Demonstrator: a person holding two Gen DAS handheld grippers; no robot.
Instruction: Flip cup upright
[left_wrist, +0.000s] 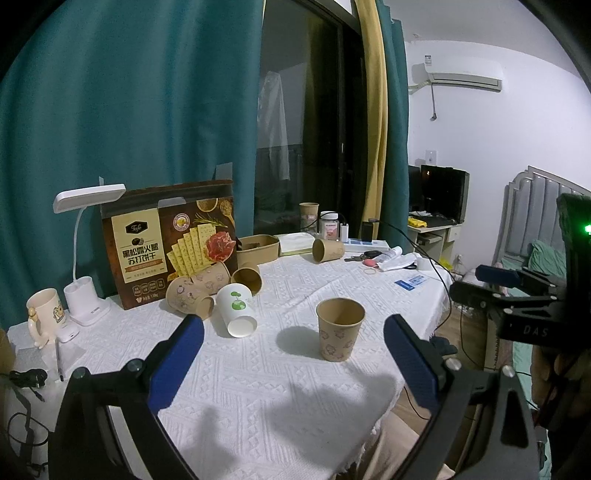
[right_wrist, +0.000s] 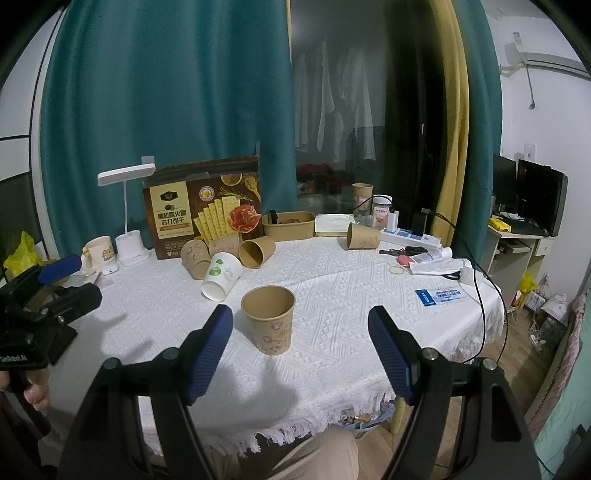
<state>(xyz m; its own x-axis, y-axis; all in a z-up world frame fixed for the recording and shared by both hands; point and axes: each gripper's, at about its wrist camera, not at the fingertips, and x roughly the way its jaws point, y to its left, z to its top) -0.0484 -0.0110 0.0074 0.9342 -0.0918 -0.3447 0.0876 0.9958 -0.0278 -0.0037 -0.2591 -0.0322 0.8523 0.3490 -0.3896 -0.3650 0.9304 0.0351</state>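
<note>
A brown paper cup (left_wrist: 340, 328) with a cartoon print stands upright, mouth up, on the white tablecloth (left_wrist: 258, 387); it also shows in the right wrist view (right_wrist: 269, 319). My left gripper (left_wrist: 293, 358) is open and empty, held back from the cup with its blue pads wide apart. My right gripper (right_wrist: 300, 350) is open and empty, also short of the cup. Each gripper shows at the edge of the other's view: the right gripper (left_wrist: 495, 280) and the left gripper (right_wrist: 61, 277).
A white cup (left_wrist: 238, 312) with a green print and several brown cups (left_wrist: 192, 291) lie on their sides before a cracker box (left_wrist: 173, 243). Another brown cup (left_wrist: 328, 250) lies at the back. A lamp (left_wrist: 83, 236), mug (left_wrist: 44, 310), power strip (right_wrist: 410, 236) and cables sit around the edges.
</note>
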